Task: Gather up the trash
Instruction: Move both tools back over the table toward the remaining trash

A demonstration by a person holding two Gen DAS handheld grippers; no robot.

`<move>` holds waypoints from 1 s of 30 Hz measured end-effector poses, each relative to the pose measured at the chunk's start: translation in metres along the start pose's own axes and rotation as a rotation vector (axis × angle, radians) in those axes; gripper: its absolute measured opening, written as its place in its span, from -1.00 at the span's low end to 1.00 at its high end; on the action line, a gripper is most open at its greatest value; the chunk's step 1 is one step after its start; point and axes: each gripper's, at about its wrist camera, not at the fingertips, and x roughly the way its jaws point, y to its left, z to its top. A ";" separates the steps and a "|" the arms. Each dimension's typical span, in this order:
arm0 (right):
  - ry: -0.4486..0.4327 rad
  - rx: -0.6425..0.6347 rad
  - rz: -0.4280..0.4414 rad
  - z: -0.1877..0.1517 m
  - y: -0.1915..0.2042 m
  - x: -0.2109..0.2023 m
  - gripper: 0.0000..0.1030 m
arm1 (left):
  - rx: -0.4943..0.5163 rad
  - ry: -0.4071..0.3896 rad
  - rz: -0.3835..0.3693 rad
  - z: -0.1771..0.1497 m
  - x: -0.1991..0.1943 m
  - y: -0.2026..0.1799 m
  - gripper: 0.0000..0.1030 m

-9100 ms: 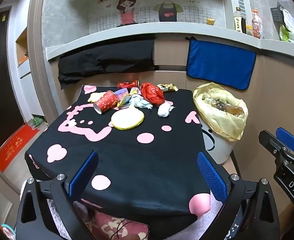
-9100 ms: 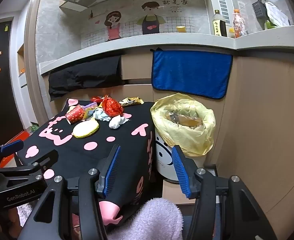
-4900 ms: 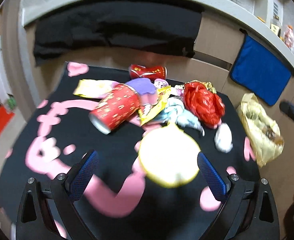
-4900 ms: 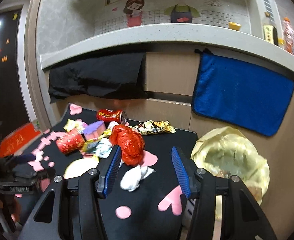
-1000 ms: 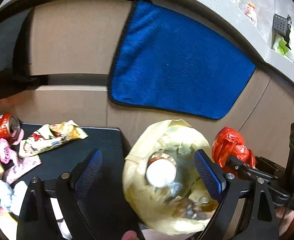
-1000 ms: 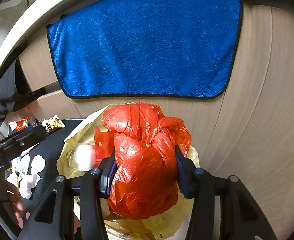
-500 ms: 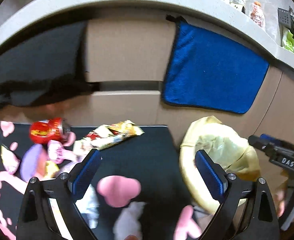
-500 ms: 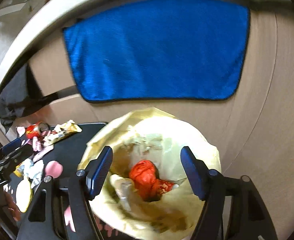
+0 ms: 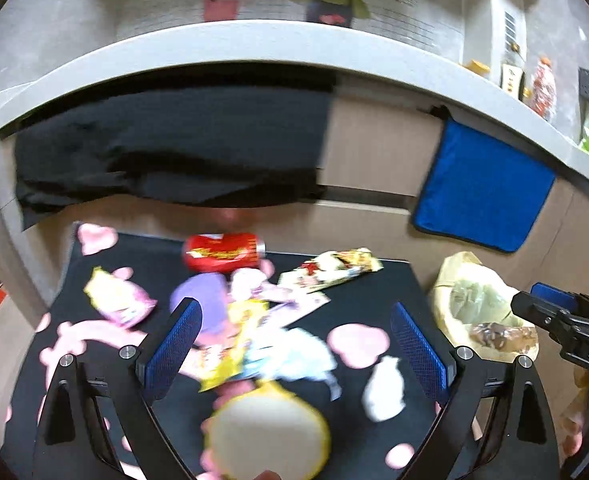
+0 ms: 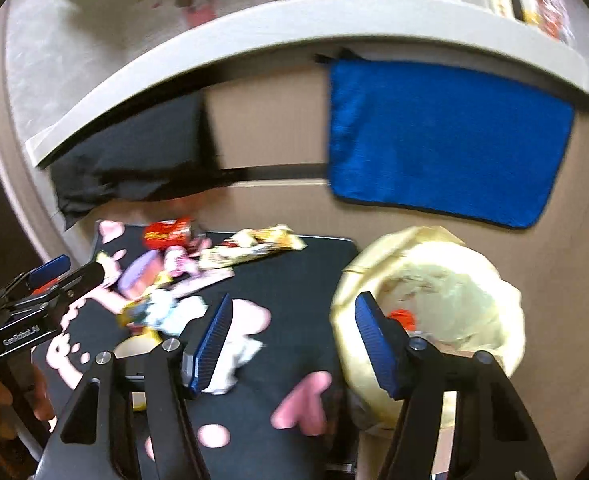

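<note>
Your right hand-held gripper point(image 10: 294, 344) stands with its jaws spread wide. Nothing lies between the blue pads point(image 10: 214, 338), and they touch nothing. These jaws have just been opening. The gripper hangs above the edge of the worktop point(image 10: 290, 276), beside the bin lined with a yellow bag point(image 10: 454, 292). The red plastic bag point(image 10: 401, 317) lies inside that bin, partly hidden behind the right pad.

Your left hand-held gripper point(image 9: 294, 344) is likewise wide open and empty. Its pads point(image 9: 414, 344) frame the litter on the worktop without contact.

The remaining trash lies on the black, pink-patterned cloth of the worktop:
- a red can point(image 9: 224, 252) on its side at the far edge;
- a long snack wrapper point(image 9: 334, 270) just right of the can;
- a purple item point(image 9: 202, 300) and a yellow wrapper point(image 9: 234, 344) in the central heap;
- crumpled white paper point(image 9: 384, 388) near the right pad;
- a round yellow-rimmed disc point(image 9: 266, 436) nearest you.

Both views are blurred.
</note>
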 end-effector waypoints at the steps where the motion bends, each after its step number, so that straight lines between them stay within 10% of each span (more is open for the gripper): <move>1: -0.004 -0.017 0.005 0.000 0.014 -0.003 0.16 | -0.008 -0.008 0.011 -0.001 -0.008 0.010 0.85; 16: -0.049 -0.117 0.130 -0.011 0.116 -0.022 0.15 | -0.145 0.041 0.145 -0.055 -0.061 0.145 0.81; 25: -0.052 -0.169 0.194 0.006 0.086 0.075 0.15 | -0.336 0.010 0.161 -0.037 0.048 0.204 0.74; 30: 0.054 -0.132 0.212 0.012 0.074 0.134 0.04 | -0.587 0.148 0.215 -0.030 0.134 0.246 0.52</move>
